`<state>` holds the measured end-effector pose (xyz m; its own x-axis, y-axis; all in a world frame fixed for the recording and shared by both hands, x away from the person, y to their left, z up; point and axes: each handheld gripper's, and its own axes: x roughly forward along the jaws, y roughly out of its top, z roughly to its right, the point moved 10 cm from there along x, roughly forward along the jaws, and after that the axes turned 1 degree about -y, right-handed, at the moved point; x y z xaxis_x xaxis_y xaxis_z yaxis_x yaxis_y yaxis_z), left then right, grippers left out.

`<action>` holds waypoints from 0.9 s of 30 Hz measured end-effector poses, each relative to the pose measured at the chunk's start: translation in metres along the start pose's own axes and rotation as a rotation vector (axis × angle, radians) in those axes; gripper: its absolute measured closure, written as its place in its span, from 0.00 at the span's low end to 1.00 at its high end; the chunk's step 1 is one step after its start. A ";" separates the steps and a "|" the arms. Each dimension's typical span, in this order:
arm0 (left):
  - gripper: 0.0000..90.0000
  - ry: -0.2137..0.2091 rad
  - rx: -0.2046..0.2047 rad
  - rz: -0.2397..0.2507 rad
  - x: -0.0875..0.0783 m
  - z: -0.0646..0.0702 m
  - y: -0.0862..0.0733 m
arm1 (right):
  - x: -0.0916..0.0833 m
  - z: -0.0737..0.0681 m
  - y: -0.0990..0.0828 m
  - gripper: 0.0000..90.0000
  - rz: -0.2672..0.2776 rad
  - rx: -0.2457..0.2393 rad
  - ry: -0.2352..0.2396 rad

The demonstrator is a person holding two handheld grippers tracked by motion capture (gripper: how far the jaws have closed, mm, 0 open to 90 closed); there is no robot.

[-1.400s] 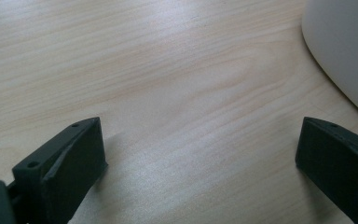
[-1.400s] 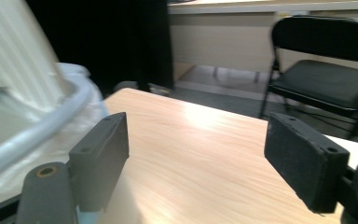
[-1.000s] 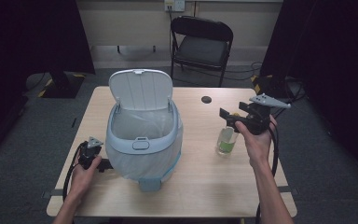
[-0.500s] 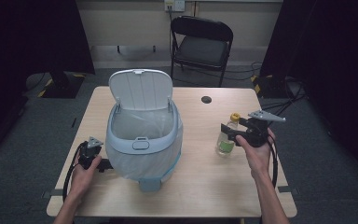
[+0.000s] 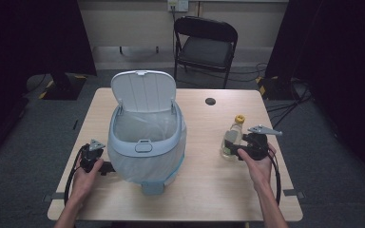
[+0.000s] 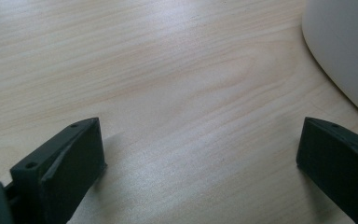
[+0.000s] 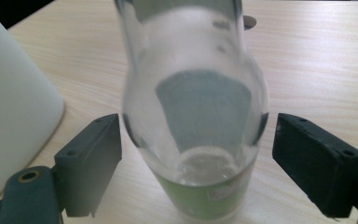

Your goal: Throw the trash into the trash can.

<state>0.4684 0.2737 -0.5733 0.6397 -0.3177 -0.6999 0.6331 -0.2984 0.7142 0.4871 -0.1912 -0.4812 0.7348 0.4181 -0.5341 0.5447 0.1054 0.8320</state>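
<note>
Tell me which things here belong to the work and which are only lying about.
Belong to the work:
bottle, between the open jaws of the right gripper
bin, lid open

Only lying about:
folding chair
small dark disc on the table

Setting: a staged recording room or lab, not a home. Black curtains (image 5: 38,38) hang at far left and far right, closing off the space. The floor is grey carpet (image 5: 38,142), with cables (image 5: 285,102) trailing over it at far right and yellow-black hazard tape (image 5: 261,85) nearby. One light wooden tabletop (image 5: 209,190) stands alone in the middle; a black folding chair (image 5: 204,45) sits beyond its far edge. A wall socket (image 5: 178,4) is on the far wall.
</note>
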 end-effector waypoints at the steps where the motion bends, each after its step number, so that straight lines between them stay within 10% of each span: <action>1: 0.00 0.000 0.000 0.000 0.000 0.000 0.000 | 0.000 0.000 0.000 0.17 0.000 0.000 0.000; 27: 0.00 0.000 0.000 0.000 0.000 0.000 0.000 | 0.041 0.008 -0.039 0.17 -0.071 -0.060 -0.057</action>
<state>0.4685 0.2738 -0.5733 0.6397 -0.3179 -0.6998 0.6331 -0.2983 0.7143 0.4992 -0.1859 -0.5368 0.7182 0.3557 -0.5981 0.5721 0.1873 0.7985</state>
